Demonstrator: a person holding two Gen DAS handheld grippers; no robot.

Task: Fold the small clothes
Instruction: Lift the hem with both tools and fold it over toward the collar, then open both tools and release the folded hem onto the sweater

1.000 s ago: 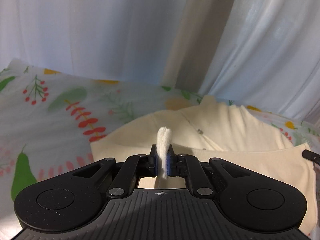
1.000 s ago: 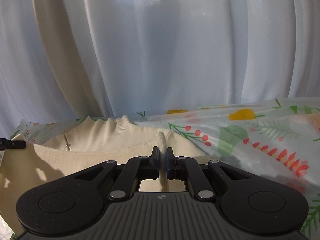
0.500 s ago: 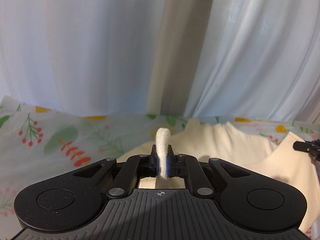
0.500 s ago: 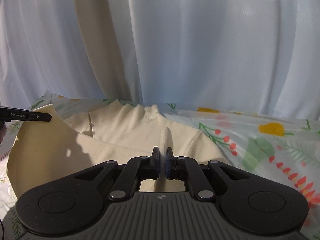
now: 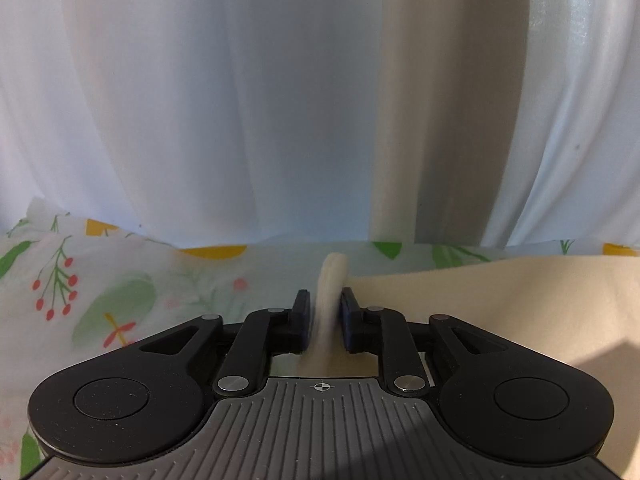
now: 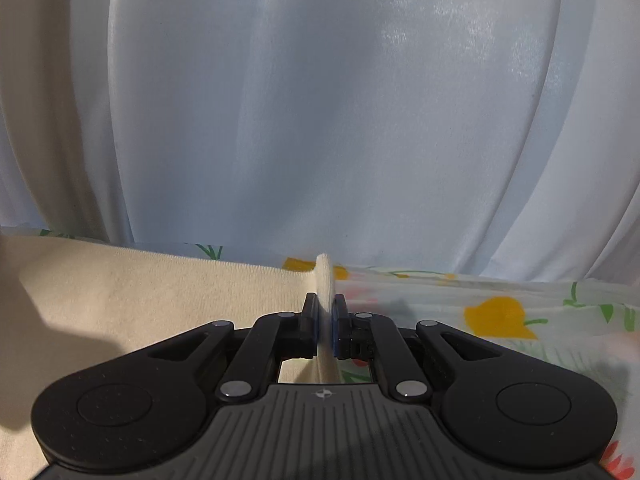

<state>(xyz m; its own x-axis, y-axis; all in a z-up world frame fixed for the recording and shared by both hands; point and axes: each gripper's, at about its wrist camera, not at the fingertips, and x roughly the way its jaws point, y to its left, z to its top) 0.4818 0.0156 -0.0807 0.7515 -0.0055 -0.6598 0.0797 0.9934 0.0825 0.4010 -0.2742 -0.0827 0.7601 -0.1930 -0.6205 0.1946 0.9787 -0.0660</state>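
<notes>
- A white curtain point(image 5: 200, 100) is being shown hanging in long folds across the whole background of both wrist views; a beige strip point(image 5: 400, 120) is being seen among its folds in the left wrist view.
- A floral cloth point(image 5: 120, 280), printed with red berries, green leaves and yellow shapes, is being shown covering the surface beneath; the same cloth point(image 6: 500, 312) is being seen at the right of the right wrist view. What lies under it cannot be told.
- A cream garment point(image 6: 140, 292) is being held stretched between the two tongs, over the floral cloth; in the left wrist view its fabric point(image 5: 520, 300) is being seen spreading to the right, and in the right wrist view to the left, with a ribbed edge along its top.
- The left tongs point(image 5: 325, 316) are being kept pressed on a bunched fold of the cream garment, which is being seen rising blurred above the jaws.
- The right tongs point(image 6: 326, 322) are likewise being kept pinched on an edge of the cream garment, a small tuft being seen above the jaws.
</notes>
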